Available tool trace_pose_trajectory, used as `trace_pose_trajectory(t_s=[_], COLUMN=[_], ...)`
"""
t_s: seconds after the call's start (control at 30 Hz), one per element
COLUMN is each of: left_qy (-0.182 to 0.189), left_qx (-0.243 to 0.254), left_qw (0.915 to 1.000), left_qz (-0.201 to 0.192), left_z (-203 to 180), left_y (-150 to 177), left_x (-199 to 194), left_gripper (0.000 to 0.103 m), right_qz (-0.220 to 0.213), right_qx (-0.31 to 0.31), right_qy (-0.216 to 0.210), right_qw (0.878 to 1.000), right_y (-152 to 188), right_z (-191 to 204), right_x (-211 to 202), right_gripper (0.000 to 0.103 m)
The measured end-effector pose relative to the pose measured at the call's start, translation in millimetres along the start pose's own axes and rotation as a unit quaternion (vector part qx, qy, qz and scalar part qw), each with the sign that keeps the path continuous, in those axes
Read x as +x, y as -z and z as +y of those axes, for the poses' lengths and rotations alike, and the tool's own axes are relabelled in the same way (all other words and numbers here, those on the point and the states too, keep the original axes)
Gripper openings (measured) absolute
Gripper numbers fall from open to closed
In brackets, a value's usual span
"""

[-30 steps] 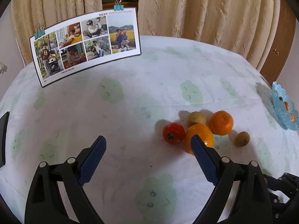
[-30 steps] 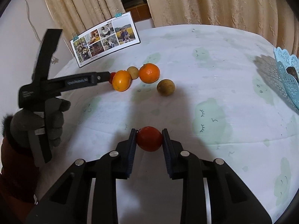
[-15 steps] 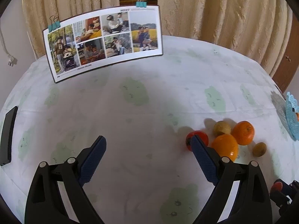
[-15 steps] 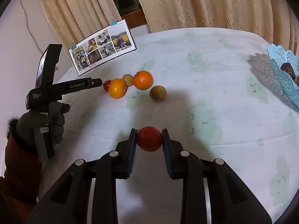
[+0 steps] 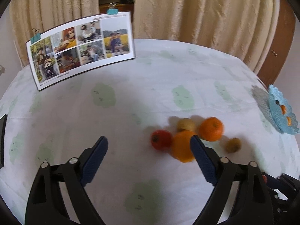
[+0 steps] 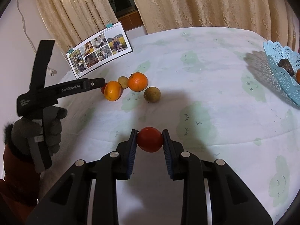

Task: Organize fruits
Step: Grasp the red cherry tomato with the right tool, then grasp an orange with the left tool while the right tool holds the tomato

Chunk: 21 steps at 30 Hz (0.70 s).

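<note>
Right wrist view: my right gripper (image 6: 150,139) is clamped on a red tomato (image 6: 149,139), above the tablecloth's near edge. My left gripper (image 5: 149,143) is spread apart beside five loose fruits (image 6: 137,81). Basket (image 6: 281,69), right edge, already holds some; most remain.
</note>
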State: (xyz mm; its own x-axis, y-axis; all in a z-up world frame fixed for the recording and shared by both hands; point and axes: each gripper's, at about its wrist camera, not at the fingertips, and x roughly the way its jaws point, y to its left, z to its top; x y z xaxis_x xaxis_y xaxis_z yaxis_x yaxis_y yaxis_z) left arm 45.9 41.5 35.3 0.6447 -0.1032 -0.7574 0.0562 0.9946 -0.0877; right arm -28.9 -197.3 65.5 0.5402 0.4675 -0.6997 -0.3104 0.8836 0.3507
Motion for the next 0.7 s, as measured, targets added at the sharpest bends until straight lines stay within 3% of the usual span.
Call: trace_pose_trajectory(t_s=[0.17,0.4,0.5,0.53,0.7], left_qy=[0.014,0.004,-0.005,0.003,0.004], left_qx=[0.006,-0.001,-0.004,-0.002,0.009], left_qw=[0.9997,0.9989,0.9988,0.9988,0.9985], left_qz=[0.020,0.047,0.049,0.050,0.053], left_z=[-21.5,-36.5,-38.1,-39.8,-46.8], left_y=[8.1,7.7,6.8,6.8,10.1], left_x=[3.9,26.2,31.1,30.7,26.9], left_gripper=[0.074,0.060,0.047,0.037,0.037], right_qz=[-0.007,-0.021,-0.030,-0.033,-0.051], right_qx=[0.008,0.023,0.030,0.034,0.052], right_qy=[0.001,0.001,0.003,0.005,0.013], right_qw=[1.000,1.000,0.999,0.999,0.997], right_y=[0.3,1.3,1.9,1.8,-0.6], right_z=[-7.6,-20.0,-26.4,-29.7,-45.0], right_x=[-4.7,-13.6,-18.8,-21.1,-31.9], right_gripper=[0.028,0.028,0.028,0.028,0.028])
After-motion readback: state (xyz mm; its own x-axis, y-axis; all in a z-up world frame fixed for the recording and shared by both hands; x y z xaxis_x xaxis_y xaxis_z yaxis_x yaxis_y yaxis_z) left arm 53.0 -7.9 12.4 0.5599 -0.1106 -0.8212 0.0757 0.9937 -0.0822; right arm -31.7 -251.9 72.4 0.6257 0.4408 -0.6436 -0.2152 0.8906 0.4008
